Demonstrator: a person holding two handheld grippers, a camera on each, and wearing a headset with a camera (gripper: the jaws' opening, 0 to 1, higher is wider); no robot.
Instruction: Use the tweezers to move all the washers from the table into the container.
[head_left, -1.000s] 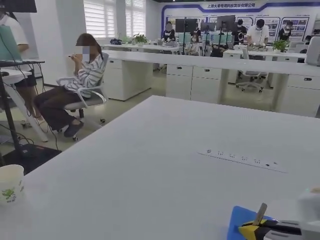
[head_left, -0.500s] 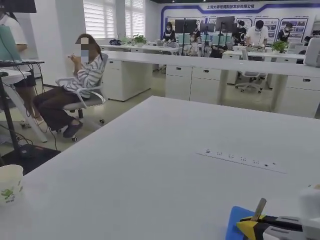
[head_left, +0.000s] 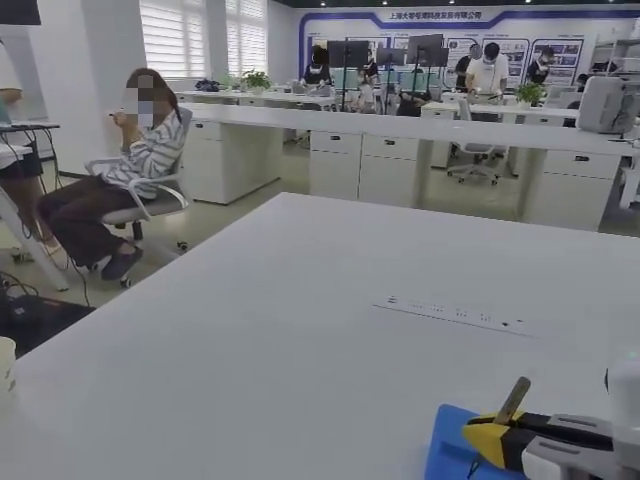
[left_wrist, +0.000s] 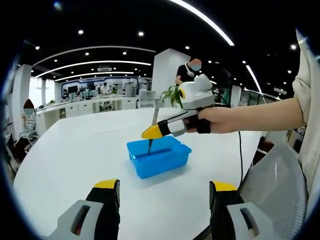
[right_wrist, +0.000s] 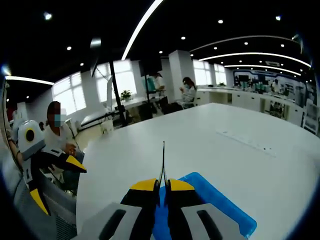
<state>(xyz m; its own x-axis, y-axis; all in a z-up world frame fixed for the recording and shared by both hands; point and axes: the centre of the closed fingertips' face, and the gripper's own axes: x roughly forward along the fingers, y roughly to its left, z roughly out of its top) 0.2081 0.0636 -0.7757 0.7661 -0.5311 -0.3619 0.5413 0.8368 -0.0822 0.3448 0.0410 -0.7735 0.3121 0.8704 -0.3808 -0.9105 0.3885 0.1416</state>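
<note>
The tweezers (right_wrist: 163, 160) were slim bare metal, two thin blades lying almost together and tapering to a fine point. My right tool (right_wrist: 162, 186) was closed on their lower end, its yellow-tipped black jaws pressed nearly flush with only the metal between them. In the left gripper view the tweezers (left_wrist: 150, 142) slanted down from that tool (left_wrist: 151, 132), their point dipping inside the container (left_wrist: 159, 156). I could not tell whether it touched the floor.

The container was a shallow rectangular tub of glossy blue plastic with rounded corners and a raised rim, and it sat flat on the table (left_wrist: 75, 150). The table was smooth, matte and white, with a long rounded edge. A flat socket strip (head_left: 455, 315) was set flush into its surface, well beyond the container.

My hand (left_wrist: 216, 120) gripped the grey and white body of the right tool. My left tool (left_wrist: 165, 185) hung near the table's edge, short of the container, with its jaws spread wide and nothing between them.
</note>
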